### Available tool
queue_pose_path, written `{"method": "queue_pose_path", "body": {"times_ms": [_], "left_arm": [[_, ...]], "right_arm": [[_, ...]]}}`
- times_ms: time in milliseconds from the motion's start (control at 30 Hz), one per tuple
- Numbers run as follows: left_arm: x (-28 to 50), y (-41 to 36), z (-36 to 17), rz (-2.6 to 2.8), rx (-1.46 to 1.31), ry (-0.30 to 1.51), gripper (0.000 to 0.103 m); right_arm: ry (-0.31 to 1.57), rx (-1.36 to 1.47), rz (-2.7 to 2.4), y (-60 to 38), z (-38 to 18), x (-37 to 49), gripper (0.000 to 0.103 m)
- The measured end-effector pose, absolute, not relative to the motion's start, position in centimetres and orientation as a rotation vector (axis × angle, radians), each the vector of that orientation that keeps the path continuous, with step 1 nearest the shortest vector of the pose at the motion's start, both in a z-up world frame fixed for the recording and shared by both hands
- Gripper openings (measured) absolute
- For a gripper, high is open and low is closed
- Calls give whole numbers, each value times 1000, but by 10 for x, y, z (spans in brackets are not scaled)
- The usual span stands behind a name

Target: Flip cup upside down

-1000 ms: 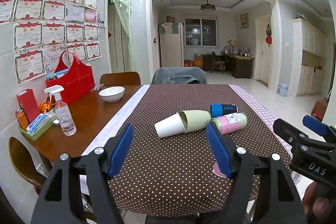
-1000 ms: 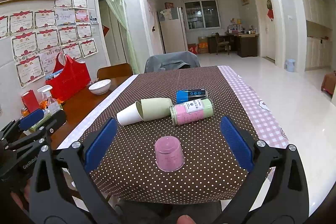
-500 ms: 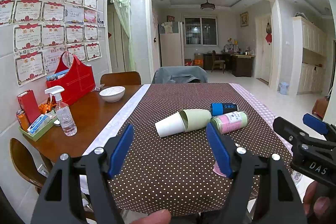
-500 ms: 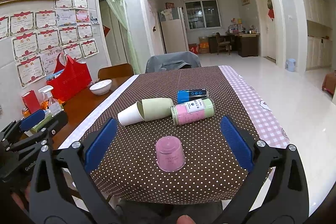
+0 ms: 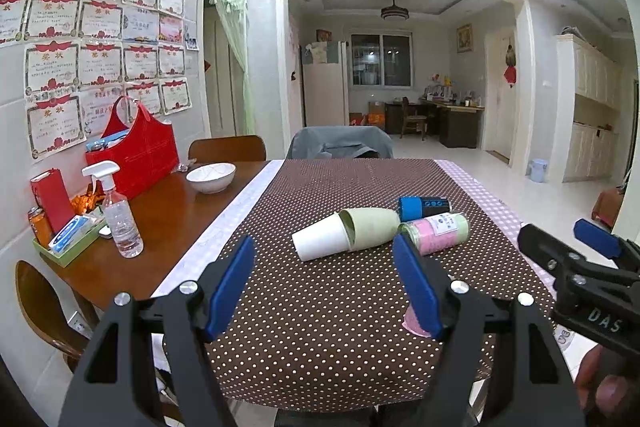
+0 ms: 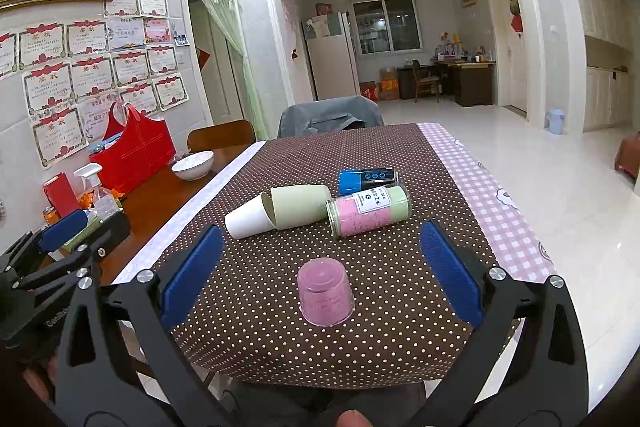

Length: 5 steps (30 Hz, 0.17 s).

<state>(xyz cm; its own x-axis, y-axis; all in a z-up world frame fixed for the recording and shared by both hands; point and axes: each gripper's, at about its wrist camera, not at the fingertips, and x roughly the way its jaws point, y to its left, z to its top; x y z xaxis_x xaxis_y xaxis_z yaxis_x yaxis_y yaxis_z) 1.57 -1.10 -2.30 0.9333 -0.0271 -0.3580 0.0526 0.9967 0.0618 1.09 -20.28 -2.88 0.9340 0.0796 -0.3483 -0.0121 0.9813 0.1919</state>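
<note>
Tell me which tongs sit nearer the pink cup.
Right. The right tongs are open, with the pink cup centred between their fingers; the left tongs are off to its left.

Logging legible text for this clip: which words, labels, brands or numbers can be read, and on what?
"DAS": on the right gripper, seen from the left wrist camera.
"Con...": partial, cut off, on the left gripper, seen from the right wrist camera.
"奖状": heading on the wall certificates; smaller print unreadable.
Pink jar label: too small.
Blue can: blurred.
Pink cup: unreadable.
</note>
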Motion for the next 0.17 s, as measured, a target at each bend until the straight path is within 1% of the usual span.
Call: {"method": "queue_pose_path", "body": {"times_ms": [167], "left_arm": [[16,-11,-24,-41,71,372,71]], "right_arm": [[363,189,47,-203,-29,11,97]]}}
